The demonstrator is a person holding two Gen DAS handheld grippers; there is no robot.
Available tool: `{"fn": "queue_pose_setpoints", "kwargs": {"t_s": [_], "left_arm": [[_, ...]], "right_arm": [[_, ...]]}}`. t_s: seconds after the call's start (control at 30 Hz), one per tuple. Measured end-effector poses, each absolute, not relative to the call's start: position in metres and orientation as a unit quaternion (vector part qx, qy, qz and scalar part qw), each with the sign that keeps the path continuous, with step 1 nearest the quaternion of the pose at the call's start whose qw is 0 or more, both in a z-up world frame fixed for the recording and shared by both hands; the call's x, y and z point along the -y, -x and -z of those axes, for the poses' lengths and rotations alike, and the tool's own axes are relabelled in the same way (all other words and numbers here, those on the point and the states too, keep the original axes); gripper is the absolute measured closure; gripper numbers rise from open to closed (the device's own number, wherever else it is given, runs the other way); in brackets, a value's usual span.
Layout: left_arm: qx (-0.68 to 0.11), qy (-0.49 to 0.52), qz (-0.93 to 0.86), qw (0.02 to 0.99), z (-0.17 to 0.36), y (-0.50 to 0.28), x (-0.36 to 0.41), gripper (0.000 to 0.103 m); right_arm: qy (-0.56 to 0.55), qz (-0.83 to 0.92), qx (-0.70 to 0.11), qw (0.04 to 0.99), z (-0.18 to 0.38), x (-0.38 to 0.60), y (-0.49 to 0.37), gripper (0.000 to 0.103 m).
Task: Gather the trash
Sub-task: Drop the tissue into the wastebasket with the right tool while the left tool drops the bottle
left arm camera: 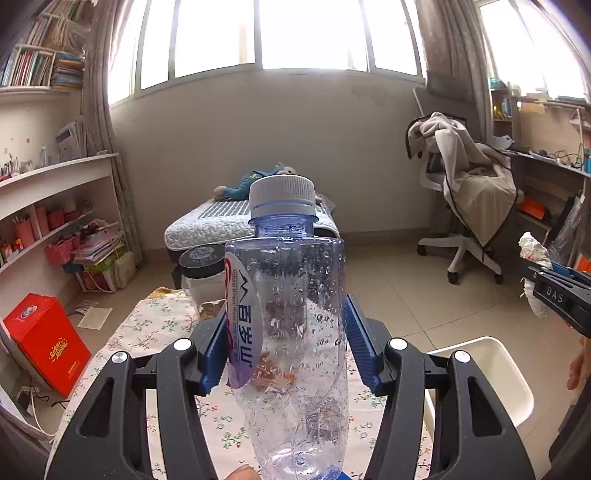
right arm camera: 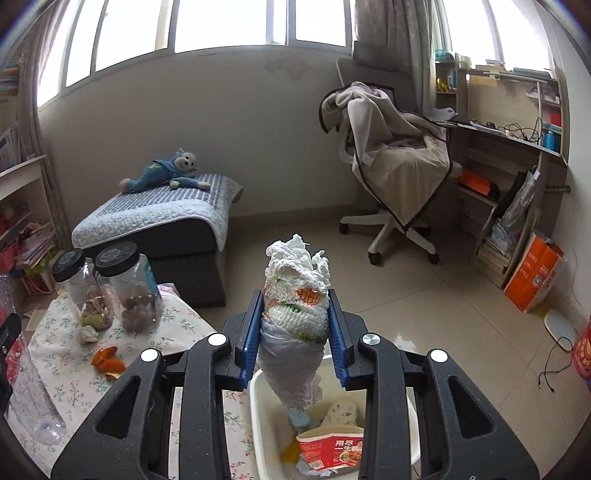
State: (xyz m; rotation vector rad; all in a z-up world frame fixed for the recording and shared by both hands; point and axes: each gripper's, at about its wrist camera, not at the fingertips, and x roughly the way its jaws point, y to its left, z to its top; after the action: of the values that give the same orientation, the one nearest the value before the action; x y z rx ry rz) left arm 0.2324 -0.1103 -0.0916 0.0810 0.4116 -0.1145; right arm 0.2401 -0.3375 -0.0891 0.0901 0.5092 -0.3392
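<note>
The left gripper (left arm camera: 284, 347) has its fingers clamped on an empty water bottle (left arm camera: 291, 332), cap at 12 o'clock, above the flowered worktop (left arm camera: 155, 332). The right gripper (right arm camera: 295, 332) squeezes a wad of tissue and plastic wrap (right arm camera: 295, 317) over the white bin (right arm camera: 258, 424); orange peel (right arm camera: 109, 362) lies at its 9 o'clock.

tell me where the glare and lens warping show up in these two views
Left wrist view: windows blown out white, walls bowed by fisheye, bottle looms large. Right wrist view: windows equally overexposed, dark corner vignetting, tissue wad sharp.
</note>
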Motion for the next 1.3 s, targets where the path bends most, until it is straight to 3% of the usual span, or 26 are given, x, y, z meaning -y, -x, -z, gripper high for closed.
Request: {"fn": "queue_pose_setpoints", "kwargs": {"t_s": [0.03,0.07,0.1,0.13,0.23,0.3,0.9,1.07,1.3], "left_arm": [[-0.206,-0.043,0.061,0.976,0.093,-0.233,0.117,0.047],[-0.208,-0.046,0.065,0.975,0.095,-0.233,0.124,0.047],[-0.212,-0.047,0.069,0.974,0.096,-0.233,0.131,0.047],[-0.216,-0.045,0.073,0.973,0.096,-0.234,0.135,0.047],[-0.225,-0.037,0.090,0.969,0.095,-0.234,0.156,0.047],[-0.225,-0.037,0.103,0.968,0.093,-0.233,0.171,0.047],[-0.291,-0.027,0.193,0.937,0.102,-0.258,0.313,0.045],[-0.292,-0.028,0.182,0.938,0.093,-0.256,0.312,0.025],[-0.279,-0.026,0.132,0.951,0.086,-0.251,0.276,0.016]], "right_arm": [[-0.051,0.171,-0.254,0.951,0.090,0.345,-0.239,0.069],[-0.057,0.176,-0.256,0.949,0.091,0.352,-0.238,0.054],[-0.061,0.179,-0.262,0.946,0.091,0.359,-0.237,0.029],[-0.064,0.188,-0.261,0.945,0.091,0.366,-0.233,0.023],[-0.076,0.216,-0.243,0.942,0.085,0.386,-0.220,0.019],[-0.092,0.236,-0.233,0.939,0.081,0.400,-0.212,0.009],[-0.204,0.310,-0.169,0.913,0.066,0.482,-0.155,0.007],[-0.181,0.321,-0.162,0.916,0.061,0.481,-0.150,0.007],[-0.111,0.324,-0.169,0.924,0.060,0.451,-0.156,0.007]]}}
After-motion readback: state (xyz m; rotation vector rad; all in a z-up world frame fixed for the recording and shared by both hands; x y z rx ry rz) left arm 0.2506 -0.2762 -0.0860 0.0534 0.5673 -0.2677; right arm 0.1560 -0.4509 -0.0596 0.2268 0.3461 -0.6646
